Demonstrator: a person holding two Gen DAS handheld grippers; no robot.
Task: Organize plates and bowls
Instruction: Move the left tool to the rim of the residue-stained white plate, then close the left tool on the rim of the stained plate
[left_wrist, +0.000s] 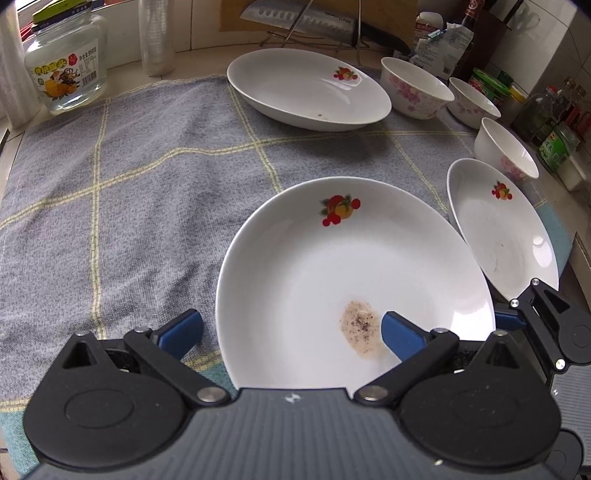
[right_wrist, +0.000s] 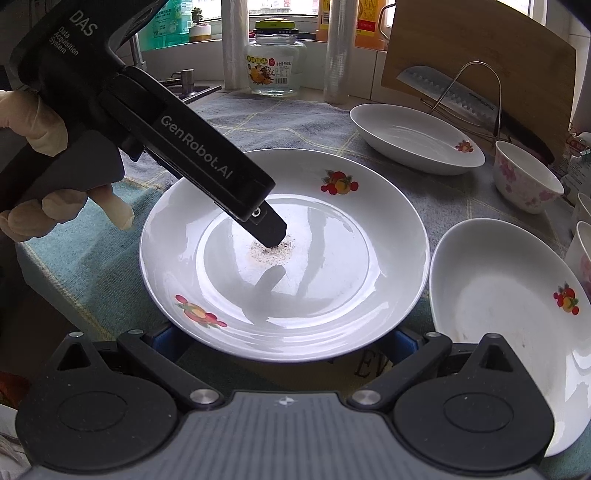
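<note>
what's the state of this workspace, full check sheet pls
surface: checked cloth over the counter
job's things: three fruit-print plates, the near plate with a speckled stain, the far plate and the side plate; three flowered bowls in a row on the right
clutter: jar, knife on a wire rack, board, bottles
grippers: left tool open, astride the near plate's rim, one finger over the stain; right tool open at that plate's near edge
cables: nothing seen
surroundings: window, tap
</note>
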